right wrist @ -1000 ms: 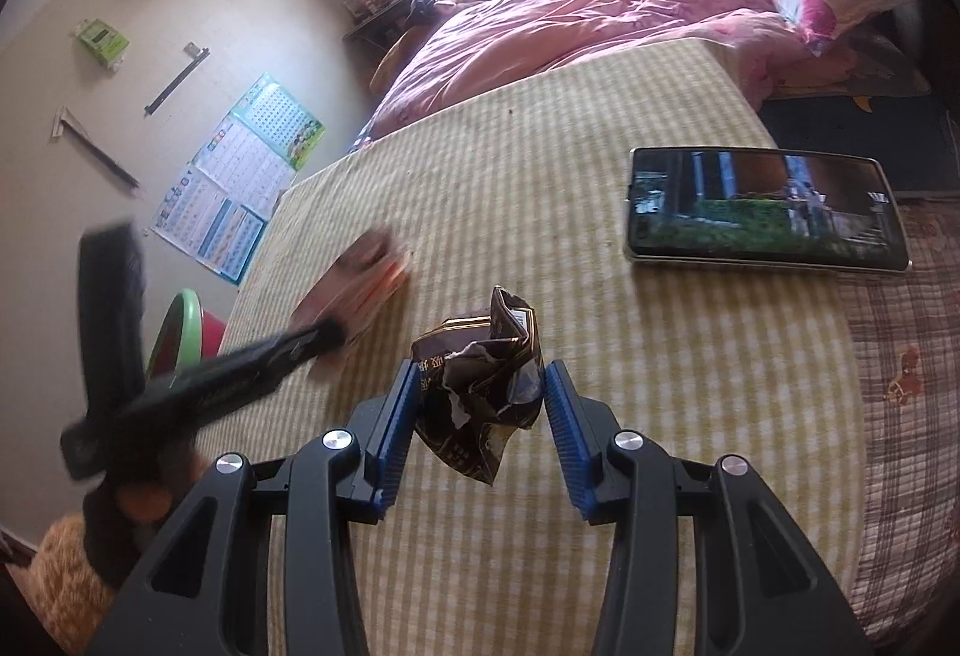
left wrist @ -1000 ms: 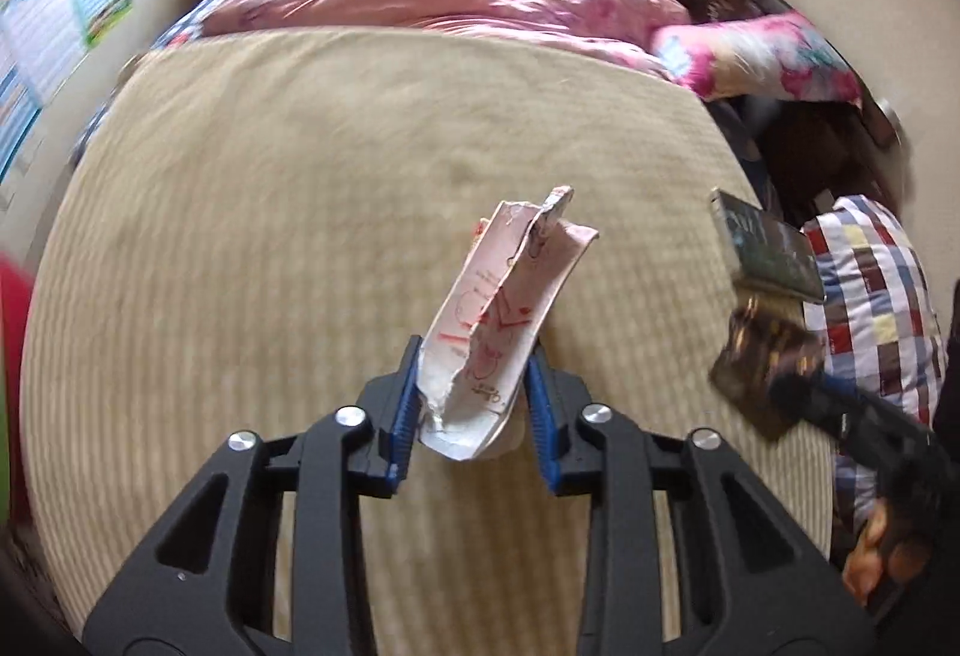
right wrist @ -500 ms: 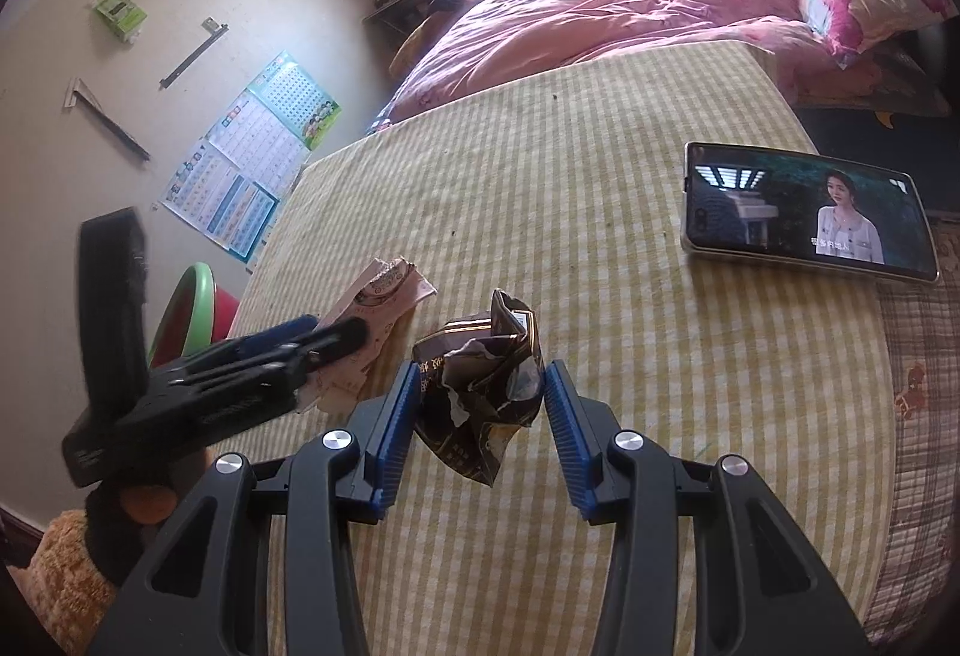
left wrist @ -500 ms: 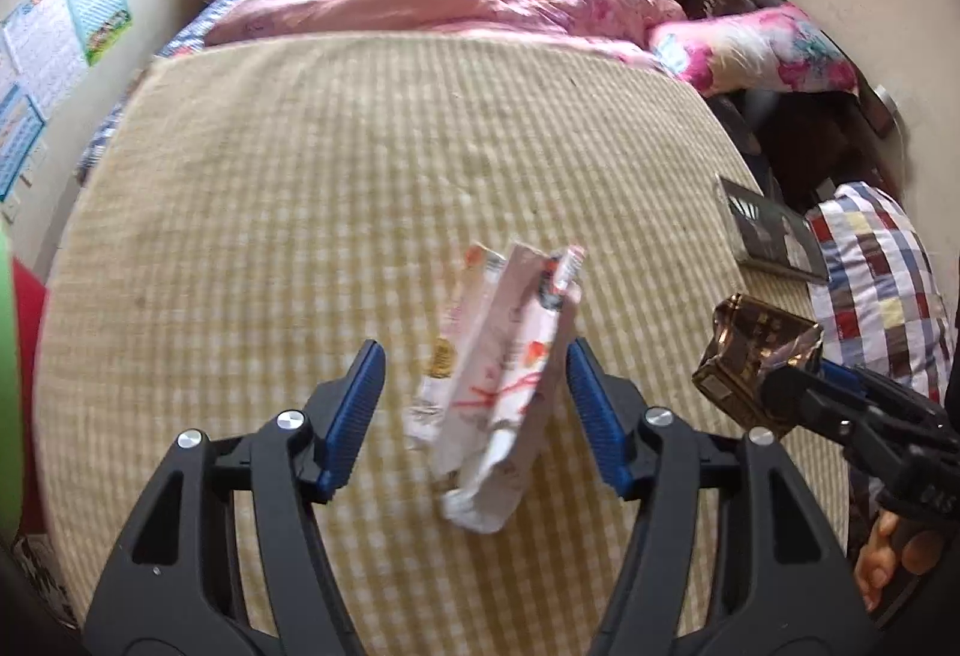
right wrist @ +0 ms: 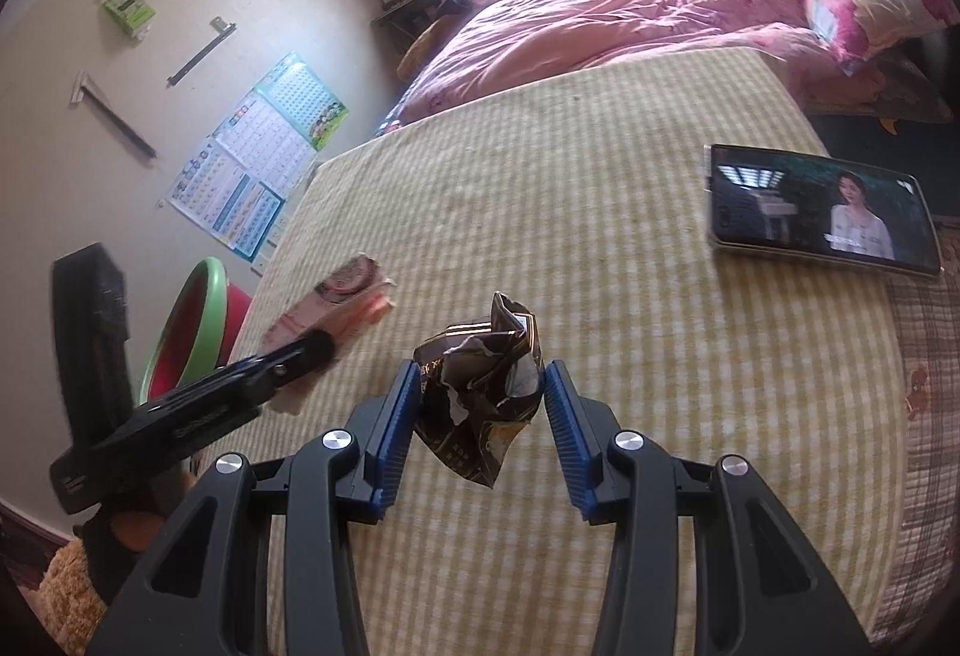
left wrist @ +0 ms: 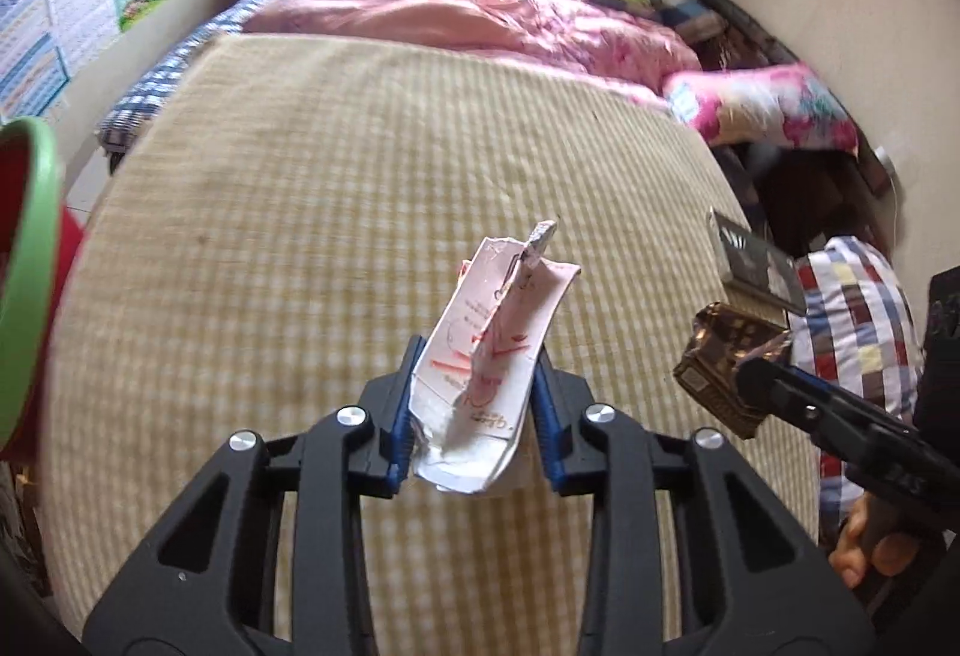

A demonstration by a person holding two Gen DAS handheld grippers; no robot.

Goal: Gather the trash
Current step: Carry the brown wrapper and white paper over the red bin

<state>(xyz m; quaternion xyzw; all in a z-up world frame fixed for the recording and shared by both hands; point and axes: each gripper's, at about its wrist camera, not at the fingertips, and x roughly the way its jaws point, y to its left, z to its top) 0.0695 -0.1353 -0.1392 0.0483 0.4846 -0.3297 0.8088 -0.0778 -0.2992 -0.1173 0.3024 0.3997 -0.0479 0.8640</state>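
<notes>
- The left gripper [left wrist: 474, 410] was open half a second ago. Now it is squeezed shut on the pink wrapper [left wrist: 492, 362] and holds it up off the bed [left wrist: 300, 212].
- The right gripper [right wrist: 477, 416] still pinches the dark wrapper [right wrist: 480, 392].
- Both bits of trash are now picked up, I think.
- Farther off sits the green bin [right wrist: 192, 320], likely where they go next.

Counts: two black two-finger grippers with blue pads, left [left wrist: 474, 410] and right [right wrist: 480, 410]. Two wrappers: one pink-white torn paper wrapper [left wrist: 492, 356], one crumpled dark brown foil wrapper [right wrist: 480, 392]. One black phone with lit screen [right wrist: 822, 212]. One green-rimmed red plastic basin [right wrist: 192, 332]. One pink floral pillow [left wrist: 762, 107]. One yellow checked mat [left wrist: 360, 176].
</notes>
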